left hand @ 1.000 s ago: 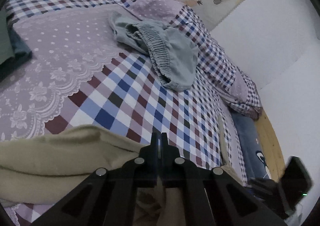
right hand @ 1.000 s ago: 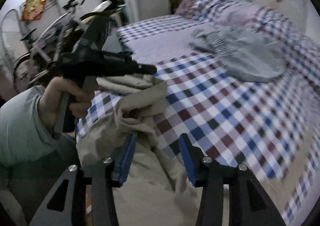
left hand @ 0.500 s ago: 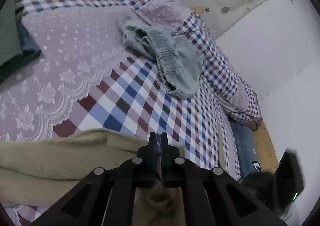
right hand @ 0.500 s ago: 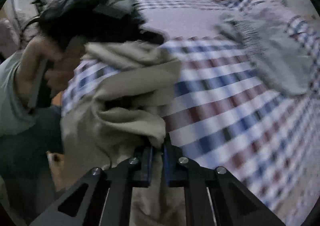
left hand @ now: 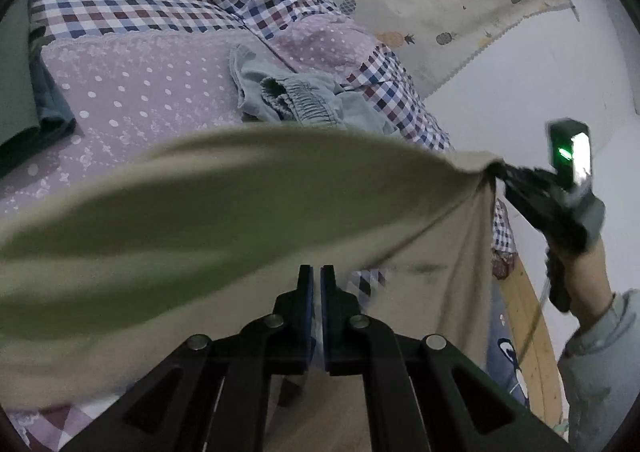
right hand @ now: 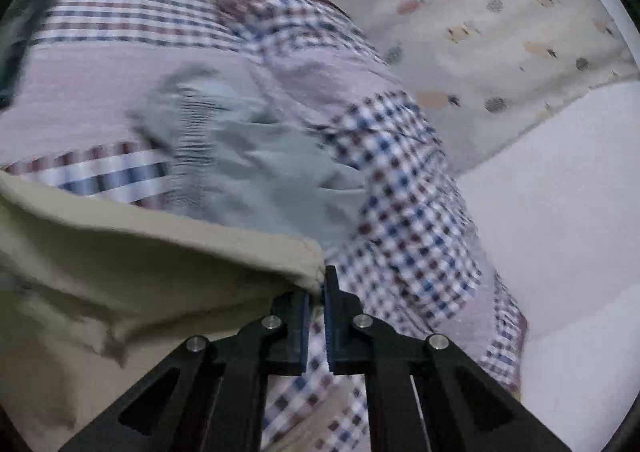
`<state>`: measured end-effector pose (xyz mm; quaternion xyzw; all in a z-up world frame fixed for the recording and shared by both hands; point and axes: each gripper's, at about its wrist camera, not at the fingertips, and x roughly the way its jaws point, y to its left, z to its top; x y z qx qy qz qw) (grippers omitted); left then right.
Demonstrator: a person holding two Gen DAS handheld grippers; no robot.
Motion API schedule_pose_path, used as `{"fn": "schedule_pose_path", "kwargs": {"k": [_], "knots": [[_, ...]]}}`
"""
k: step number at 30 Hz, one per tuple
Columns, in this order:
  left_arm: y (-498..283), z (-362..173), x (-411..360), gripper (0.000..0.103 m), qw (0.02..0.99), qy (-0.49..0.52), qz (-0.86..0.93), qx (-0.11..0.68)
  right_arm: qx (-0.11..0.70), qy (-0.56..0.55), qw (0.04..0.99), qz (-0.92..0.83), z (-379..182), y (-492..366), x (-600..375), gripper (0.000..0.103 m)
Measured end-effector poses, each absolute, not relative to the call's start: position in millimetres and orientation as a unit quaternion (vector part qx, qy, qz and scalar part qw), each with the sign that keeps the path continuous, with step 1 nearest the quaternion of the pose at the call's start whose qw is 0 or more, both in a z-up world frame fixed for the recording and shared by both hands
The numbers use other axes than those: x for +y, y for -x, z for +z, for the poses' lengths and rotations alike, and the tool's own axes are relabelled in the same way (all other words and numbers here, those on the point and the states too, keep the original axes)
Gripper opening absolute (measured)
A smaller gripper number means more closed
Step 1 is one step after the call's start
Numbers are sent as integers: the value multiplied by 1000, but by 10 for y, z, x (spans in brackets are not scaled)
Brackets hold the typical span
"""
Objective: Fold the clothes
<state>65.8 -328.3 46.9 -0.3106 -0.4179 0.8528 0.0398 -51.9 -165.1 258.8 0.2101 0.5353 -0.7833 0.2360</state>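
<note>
We hold the beige garment (left hand: 240,212) stretched above the bed (left hand: 132,92): our left gripper (left hand: 316,292) and right gripper (right hand: 322,292) each have jaws clenched on its edge. Grey shorts (left hand: 296,104) lie beyond.

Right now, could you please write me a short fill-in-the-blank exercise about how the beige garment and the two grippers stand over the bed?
1. Both the left gripper and the right gripper are shut on the ____ cloth garment.
2. The garment is stretched in the air between the two ____.
3. Beyond it, a crumpled grey-green garment with an elastic waistband lies on the ____ bedspread.

Missing words: beige; grippers; checked
</note>
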Motion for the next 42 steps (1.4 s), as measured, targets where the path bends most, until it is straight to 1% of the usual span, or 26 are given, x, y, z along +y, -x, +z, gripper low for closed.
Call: {"fn": "schedule_pose_path", "kwargs": {"k": [6,7,8,9,10,11,13,15,16,17,18,19,20,22,26,28,30,35,38,40,42], "knots": [[-504,413,-3167,1,44,326,850,-412,513,-272,253,-774,2315,705,-1713,6],[-476,403,-3135,1,45,330,850,-409,509,-282,255,-772,2270,736,-1724,8],[-450,394,-3100,1,47,334,849,-406,505,-292,258,-770,2224,767,-1734,12],[-432,392,-3056,1,48,338,851,-400,501,-302,260,-768,2179,798,-1744,13],[-420,393,-3016,1,51,340,852,-395,497,-312,263,-766,2134,829,-1755,18],[-406,395,-2973,3,54,343,853,-389,492,-322,265,-764,2088,860,-1765,31],[-367,396,-2879,5,59,352,856,-375,484,-342,270,-759,1998,922,-1786,52],[-337,389,-2792,8,64,359,857,-365,475,-361,275,-754,1907,984,-1807,53],[-326,385,-2749,12,66,362,857,-361,466,-361,278,-758,1976,953,-1667,55],[-316,384,-2707,16,69,364,857,-357,456,-360,282,-763,2055,917,-1513,59],[-311,390,-2664,18,74,364,859,-354,447,-359,285,-768,2134,882,-1360,62],[-309,395,-2621,22,78,363,860,-350,437,-358,288,-773,2213,846,-1207,71],[-314,400,-2576,27,82,362,861,-348,427,-357,291,-778,2292,810,-1053,75],[-310,420,-2484,31,96,357,863,-345,413,-363,290,-783,2388,825,-710,75],[-321,455,-2309,36,124,343,868,-338,376,-413,245,-792,2288,1065,258,75],[-332,473,-2223,39,137,336,870,-333,330,-445,217,-804,2212,1227,769,75],[-342,486,-2144,40,146,331,874,-324,267,-479,196,-813,2103,1388,1296,75],[-296,444,-1944,42,162,331,876,-311,132,-511,170,-832,1784,1730,2089,75],[-247,382,-1864,42,162,340,872,-311,67,-526,167,-831,1504,1922,2370,75],[-243,365,-1826,42,165,339,873,-310,52,-520,171,-835,1404,2012,2408,75],[-246,361,-1784,42,171,335,875,-306,45,-508,195,-838,1327,2089,2352,75]]}}
